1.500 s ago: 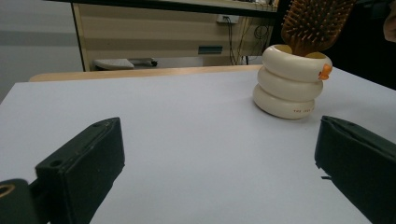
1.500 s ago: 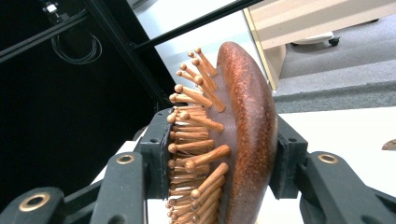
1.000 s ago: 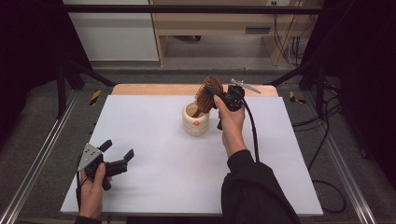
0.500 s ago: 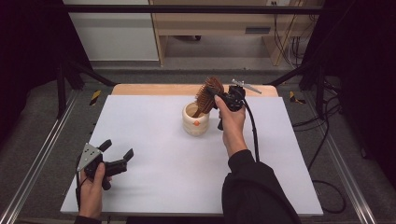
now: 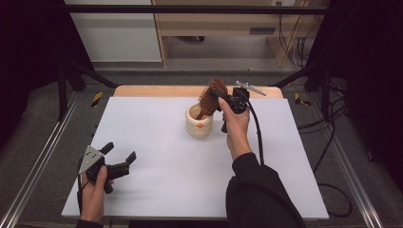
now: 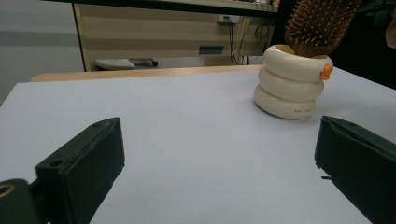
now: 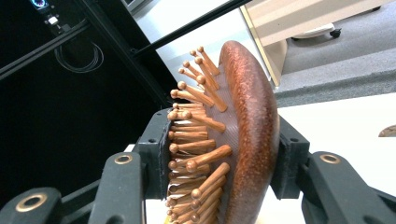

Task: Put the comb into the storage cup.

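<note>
Right gripper is clamped on the oval head of a wooden hairbrush, glossy brown back, round-tipped wooden pins. Its handle sits down in a smooth cream cup shaped like stacked rings, near the table's far edge, middle. Left gripper rests spread wide, holding nothing, near the front-left corner.

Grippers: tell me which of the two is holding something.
The right gripper, clamped on the wooden hairbrush whose handle stands in the cream holder. The left gripper hangs open over the table, holding nothing.
</note>
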Action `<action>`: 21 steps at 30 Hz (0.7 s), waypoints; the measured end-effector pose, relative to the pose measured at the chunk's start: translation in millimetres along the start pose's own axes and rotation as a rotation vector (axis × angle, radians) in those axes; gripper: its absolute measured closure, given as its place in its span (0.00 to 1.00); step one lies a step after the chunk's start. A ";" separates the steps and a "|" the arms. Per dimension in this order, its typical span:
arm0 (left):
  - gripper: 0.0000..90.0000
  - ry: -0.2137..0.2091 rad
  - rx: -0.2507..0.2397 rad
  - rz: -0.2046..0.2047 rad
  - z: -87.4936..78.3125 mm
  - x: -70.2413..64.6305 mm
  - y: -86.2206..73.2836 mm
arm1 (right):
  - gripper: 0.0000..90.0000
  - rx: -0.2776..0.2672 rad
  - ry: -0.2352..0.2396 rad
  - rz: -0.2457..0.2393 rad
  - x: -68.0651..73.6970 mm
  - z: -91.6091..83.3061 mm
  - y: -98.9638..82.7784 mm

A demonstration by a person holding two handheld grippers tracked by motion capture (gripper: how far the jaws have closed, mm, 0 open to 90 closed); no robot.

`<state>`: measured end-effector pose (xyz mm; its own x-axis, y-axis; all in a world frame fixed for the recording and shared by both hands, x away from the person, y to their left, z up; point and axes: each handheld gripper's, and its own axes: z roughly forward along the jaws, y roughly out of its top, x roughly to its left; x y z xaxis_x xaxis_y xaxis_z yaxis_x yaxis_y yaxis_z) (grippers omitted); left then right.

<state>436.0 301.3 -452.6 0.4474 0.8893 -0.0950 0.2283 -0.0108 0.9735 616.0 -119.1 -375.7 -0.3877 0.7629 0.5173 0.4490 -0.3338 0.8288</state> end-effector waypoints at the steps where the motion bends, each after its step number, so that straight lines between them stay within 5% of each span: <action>1: 0.02 0.001 0.000 0.000 0.0 0.0 0.0 | 0.56 0.000 -0.002 0.004 0.2 0.0 0.1; 21: 0.02 0.004 -0.005 -0.001 -1.0 1.0 0.4 | 0.55 -0.001 -0.004 0.003 -0.3 0.5 -0.2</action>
<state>435.7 302.6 -452.1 0.4438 0.8910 -0.0957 0.2246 -0.0072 0.9744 616.3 -119.0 -376.1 -0.3835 0.7642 0.5186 0.4492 -0.3362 0.8277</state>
